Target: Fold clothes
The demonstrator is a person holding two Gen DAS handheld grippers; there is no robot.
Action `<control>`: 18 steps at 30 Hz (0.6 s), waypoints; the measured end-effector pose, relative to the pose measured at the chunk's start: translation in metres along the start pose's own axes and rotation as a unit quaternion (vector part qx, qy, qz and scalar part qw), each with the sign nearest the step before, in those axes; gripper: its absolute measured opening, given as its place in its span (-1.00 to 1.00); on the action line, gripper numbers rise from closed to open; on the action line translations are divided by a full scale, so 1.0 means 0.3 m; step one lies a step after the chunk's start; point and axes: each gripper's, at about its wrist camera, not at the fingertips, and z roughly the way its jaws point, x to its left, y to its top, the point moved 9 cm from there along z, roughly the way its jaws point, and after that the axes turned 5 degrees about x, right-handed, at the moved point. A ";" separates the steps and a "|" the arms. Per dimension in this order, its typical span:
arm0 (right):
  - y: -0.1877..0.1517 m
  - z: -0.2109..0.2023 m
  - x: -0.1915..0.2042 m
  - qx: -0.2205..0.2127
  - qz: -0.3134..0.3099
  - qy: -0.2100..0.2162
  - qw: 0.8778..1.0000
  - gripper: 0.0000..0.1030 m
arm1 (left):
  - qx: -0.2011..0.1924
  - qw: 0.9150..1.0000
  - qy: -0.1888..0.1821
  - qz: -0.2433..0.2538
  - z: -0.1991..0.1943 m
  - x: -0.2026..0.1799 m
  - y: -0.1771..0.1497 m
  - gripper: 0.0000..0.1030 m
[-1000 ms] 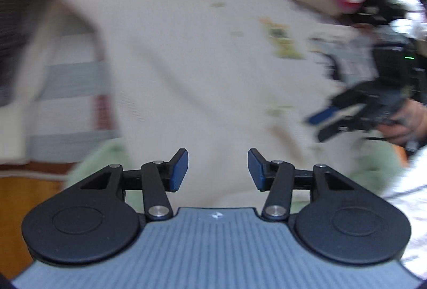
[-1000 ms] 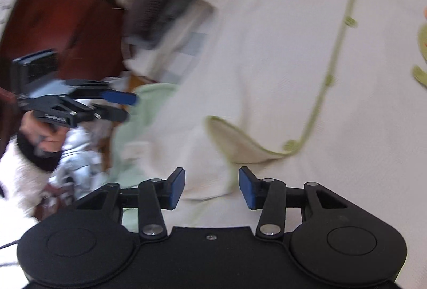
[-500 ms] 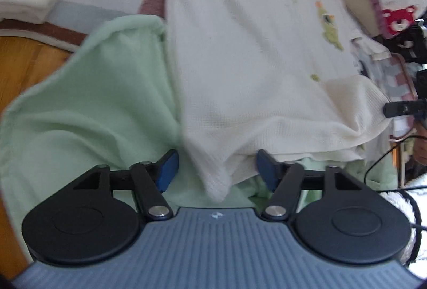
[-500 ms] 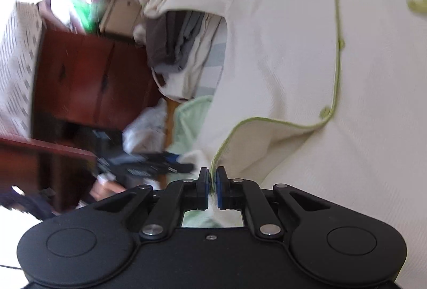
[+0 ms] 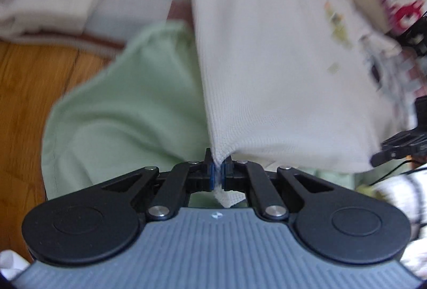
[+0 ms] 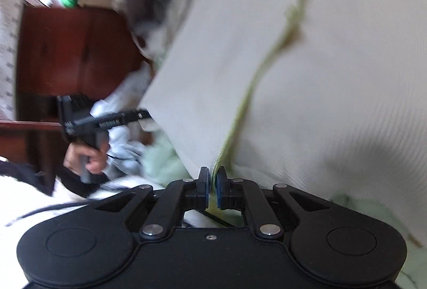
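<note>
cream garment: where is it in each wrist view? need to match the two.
Left wrist: cream garment fills centre and upper right, its lower corner pinched in the left claw.
Right wrist: it fills centre and right, its green-trimmed edge pinched in the right claw.
Shared landmark: pale green cloth under the garment, lower centre-left in the right view.

Left gripper (image 5: 218, 176), right gripper (image 6: 212, 188) both clamped

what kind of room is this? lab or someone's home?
Likely a home, probably a bedroom or living room. Clothes lie piled on a striped blanket over wood flooring, a dark wooden cabinet stands nearby, and a cream garment is spread for folding.
</note>
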 end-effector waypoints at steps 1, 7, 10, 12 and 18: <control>-0.005 0.003 -0.007 0.000 0.004 0.002 1.000 -0.84 | 0.014 1.000 0.008 0.001 0.018 0.002 -0.008 -0.87; 0.075 -0.221 -0.007 -0.094 0.037 0.018 0.995 0.04 | -0.033 0.999 -0.008 0.025 -0.154 -0.057 0.049 -0.11; 0.207 -0.424 0.025 -0.178 0.032 -0.006 0.983 0.05 | -0.115 0.992 -0.020 0.038 -0.300 -0.108 0.113 0.10; 0.281 -0.548 0.071 -0.226 0.026 0.013 0.974 0.05 | -0.153 0.987 -0.026 0.049 -0.369 -0.154 0.157 0.10; 0.389 -0.793 0.122 -0.329 0.061 -0.007 0.942 0.07 | -0.185 0.971 0.052 0.143 -0.352 -0.406 0.374 0.10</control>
